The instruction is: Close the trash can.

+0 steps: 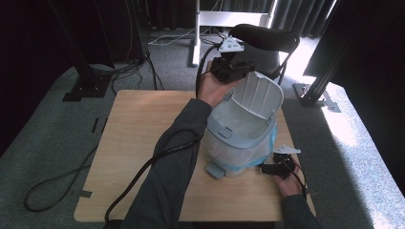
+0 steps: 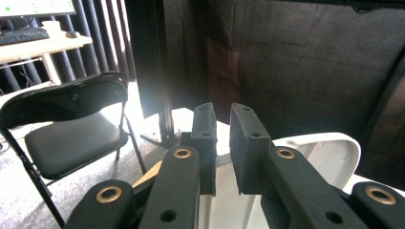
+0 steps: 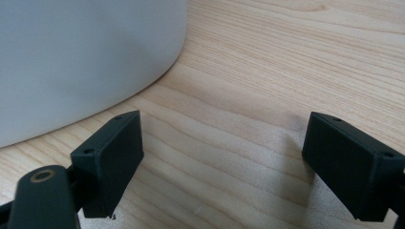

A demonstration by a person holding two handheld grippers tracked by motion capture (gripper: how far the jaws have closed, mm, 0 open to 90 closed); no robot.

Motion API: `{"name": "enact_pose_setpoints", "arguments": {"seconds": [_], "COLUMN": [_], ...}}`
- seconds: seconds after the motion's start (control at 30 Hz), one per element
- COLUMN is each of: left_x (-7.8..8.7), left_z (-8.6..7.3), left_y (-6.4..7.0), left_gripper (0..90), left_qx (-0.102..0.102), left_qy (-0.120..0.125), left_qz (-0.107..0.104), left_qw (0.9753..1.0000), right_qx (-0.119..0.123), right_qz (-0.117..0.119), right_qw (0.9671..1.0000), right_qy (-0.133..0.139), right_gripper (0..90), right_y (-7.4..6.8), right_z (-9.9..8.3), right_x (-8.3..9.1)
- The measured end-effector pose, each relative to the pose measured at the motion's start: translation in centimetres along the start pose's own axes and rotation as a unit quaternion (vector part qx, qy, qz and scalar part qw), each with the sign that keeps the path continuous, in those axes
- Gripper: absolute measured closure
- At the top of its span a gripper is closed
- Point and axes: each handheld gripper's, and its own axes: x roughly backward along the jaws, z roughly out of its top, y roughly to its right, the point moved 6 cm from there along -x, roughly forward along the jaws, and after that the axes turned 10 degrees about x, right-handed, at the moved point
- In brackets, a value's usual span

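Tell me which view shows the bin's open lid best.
The high view: the raised white lid shows whole, ribbed inside, above the pedal bin. The left gripper view catches just its rim behind the nearly closed jaws. The right gripper view gives the bin's lower wall, no lid.

A light wooden tabletop (image 1: 143,143) stands on grey carpet (image 1: 43,143). Beyond its far edge sits a black folding chair (image 1: 265,38). Black cables (image 1: 129,67) lie on the carpet near dark stand bases (image 1: 86,88), before dark curtains (image 1: 310,14).
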Motion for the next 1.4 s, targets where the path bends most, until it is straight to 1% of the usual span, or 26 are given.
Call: {"name": "enact_pose_setpoints", "arguments": {"seconds": [0.07, 0.1, 0.13, 0.3, 0.43, 0.6, 0.63, 0.67, 0.7, 0.73, 0.8, 0.87, 0.9, 0.97, 1.1, 1.17, 1.2, 1.4], "left_x": [0.0, 0.0, 0.1, 0.5, 0.7, 0.8, 1.0, 0.7, 0.5, 0.4, 0.5, 0.6, 1.0, 1.1, 2.0, 2.1, 2.4, 3.3], "left_z": [0.0, 0.0, 0.0, 0.0, 0.0, 0.0, -0.2, -0.7, -1.1, -1.4, -1.7, -1.8, -2.1, -2.2, -2.9, -3.1, -3.5, -4.8], "left_y": [0.0, 0.0, 0.0, 0.3, 0.4, 0.5, 0.4, 0.2, 0.2, 0.2, 0.2, 0.3, 0.5, 0.6, 0.9, 1.0, 1.1, 1.0], "left_gripper": [80.7, 81.3, 81.9, 87.2, 87.9, 88.1, 88.0, 87.8, 87.5, 87.4, 87.5, 87.4, 87.5, 87.4, 87.4, 87.3, 87.3, 86.4], "left_qx": [0.003, 0.008, 0.008, 0.0, -0.001, -0.006, -0.005, -0.014, -0.017, -0.016, -0.011, -0.011, -0.018, -0.021, -0.019, -0.019, -0.021, -0.016], "left_qy": [0.001, -0.002, -0.006, -0.022, -0.028, -0.029, -0.035, -0.055, -0.064, -0.067, -0.059, -0.059, -0.063, -0.064, -0.056, -0.057, -0.057, -0.05], "left_qz": [-0.002, -0.007, -0.01, -0.015, -0.018, -0.017, -0.022, -0.01, -0.008, -0.011, -0.021, -0.02, -0.019, -0.017, -0.021, -0.022, -0.023, -0.027], "left_qw": [1.0, 0.9999, 0.9999, 0.9997, 0.9995, 0.9994, 0.9991, 0.9983, 0.9978, 0.9976, 0.998, 0.998, 0.9977, 0.9976, 0.998, 0.9979, 0.9979, 0.9982], "right_qx": [0.0, 0.0, 0.0, 0.0, 0.0, 0.0, 0.0, 0.0, 0.0, 0.0, 0.0, 0.0, 0.0, 0.0, 0.001, 0.001, 0.0, 0.001], "right_qz": [0.0, 0.0, 0.0, 0.0, 0.0, 0.0, 0.0, 0.0, -0.001, -0.001, -0.001, 0.0, 0.0, 0.0, -0.001, -0.001, -0.001, -0.001], "right_qw": [1.0, 1.0, 1.0, 1.0, 1.0, 1.0, 1.0, 1.0, 1.0, 1.0, 1.0, 1.0, 1.0, 1.0, 1.0, 1.0, 1.0, 1.0], "right_qy": [0.0, 0.0, 0.0, 0.0, 0.0, 0.0, 0.0, 0.0, 0.0, 0.0, 0.0, 0.0, 0.0, 0.0, 0.0, 0.0, 0.0, 0.0], "right_gripper": [12.9, 12.9, 12.9, 12.9, 12.9, 12.9, 12.9, 12.9, 12.9, 12.9, 12.8, 12.9, 12.9, 12.9, 12.9, 12.9, 12.9, 12.9], "right_y": [0.0, 0.0, 0.0, 0.0, 0.0, 0.0, 0.0, 0.0, 0.0, 0.0, 0.0, 0.0, 0.0, 0.0, 0.0, 0.0, 0.0, 0.0], "right_z": [0.0, 0.0, 0.0, 0.0, 0.0, 0.0, 0.0, 0.0, 0.0, 0.0, 0.0, 0.0, 0.0, 0.0, 0.0, 0.0, 0.0, 0.0], "right_x": [0.0, 0.0, 0.0, 0.0, 0.0, 0.0, 0.0, 0.0, 0.0, 0.0, 0.0, 0.0, 0.0, 0.0, 0.0, 0.0, 0.0, 0.0]}}
